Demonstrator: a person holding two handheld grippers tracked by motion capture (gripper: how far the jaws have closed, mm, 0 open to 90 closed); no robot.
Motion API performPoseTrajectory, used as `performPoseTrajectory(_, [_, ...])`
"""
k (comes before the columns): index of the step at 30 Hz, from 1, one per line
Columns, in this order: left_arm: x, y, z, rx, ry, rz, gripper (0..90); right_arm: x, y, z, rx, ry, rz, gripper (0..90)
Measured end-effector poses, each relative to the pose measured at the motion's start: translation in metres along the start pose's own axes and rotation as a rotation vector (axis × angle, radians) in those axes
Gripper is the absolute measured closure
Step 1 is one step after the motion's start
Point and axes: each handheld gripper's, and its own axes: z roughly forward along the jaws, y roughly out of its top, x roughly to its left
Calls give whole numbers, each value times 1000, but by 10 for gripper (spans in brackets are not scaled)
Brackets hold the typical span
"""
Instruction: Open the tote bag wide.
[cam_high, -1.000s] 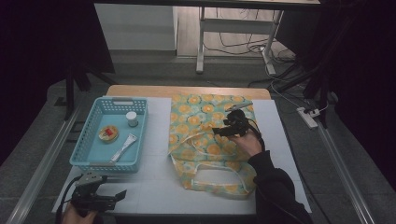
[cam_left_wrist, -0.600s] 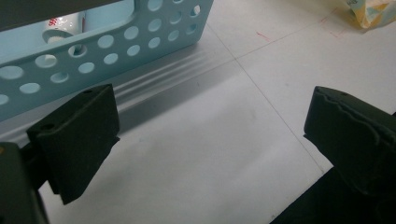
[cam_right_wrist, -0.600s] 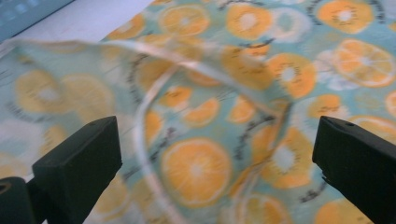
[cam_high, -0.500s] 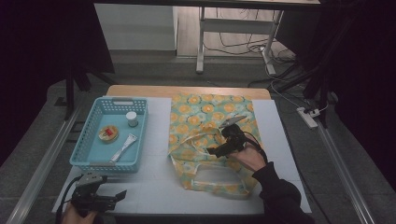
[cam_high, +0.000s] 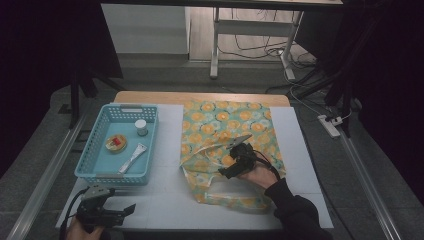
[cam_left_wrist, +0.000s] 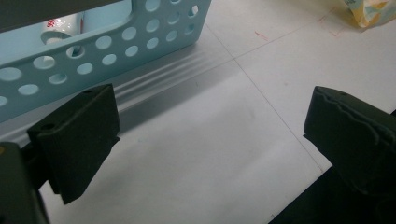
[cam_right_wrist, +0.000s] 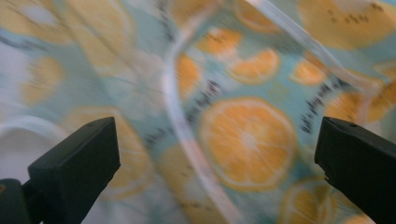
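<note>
A cloth bag (cam_high: 225, 125) printed with orange slices lies flat on the white table top (cam_high: 165, 200), its handles toward the near edge. My right gripper (cam_high: 226, 172) hovers low over the bag's near half, pointing down and left. Its jaws have just been opening and now stand wide, with nothing between them; in the right gripper view (cam_right_wrist: 210, 154) the bag's pale handle strap (cam_right_wrist: 177, 116) runs beneath them. My left gripper (cam_high: 125, 210) rests open at the table's near left corner. In the left gripper view (cam_left_wrist: 210, 140) only bare table lies between its jaws.
A light blue perforated basket (cam_high: 90, 167) (cam_left_wrist: 93, 51) stands at the left, holding a small capped jar (cam_high: 141, 127), a round yellow and red item (cam_high: 116, 143) and a white tube (cam_high: 132, 157). Metal rails flank the table. A corner of the bag (cam_left_wrist: 369, 9) shows far off.
The right gripper has come toward the near edge and lower over the bag, and its jaws have spread wider. The left gripper has stayed where it was.
</note>
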Motion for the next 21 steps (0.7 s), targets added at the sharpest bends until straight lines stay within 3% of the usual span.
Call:
performPoseTrajectory(7, [0,0,0,1,1,2,39,1,-9,6,31,-2,-34,1])
performPoseTrajectory(10, [0,0,0,1,1,3,39,2,-9,1,34,12,-54,145])
performPoseTrajectory(15, [0,0,0,2,1,6,40,4,-9,-9,40,40,-88,540])
performPoseTrajectory(16, [0,0,0,2,1,6,40,4,-9,-9,40,40,-88,540])
performPoseTrajectory(17, [-1,0,0,3,2,6,40,4,-9,-10,39,50,-95,668])
performPoseTrajectory(19, [-1,0,0,3,2,6,40,5,-9,-11,36,58,-106,796])
performPoseTrajectory(21, [-1,0,0,3,2,5,41,5,-10,-11,35,63,-103,872])
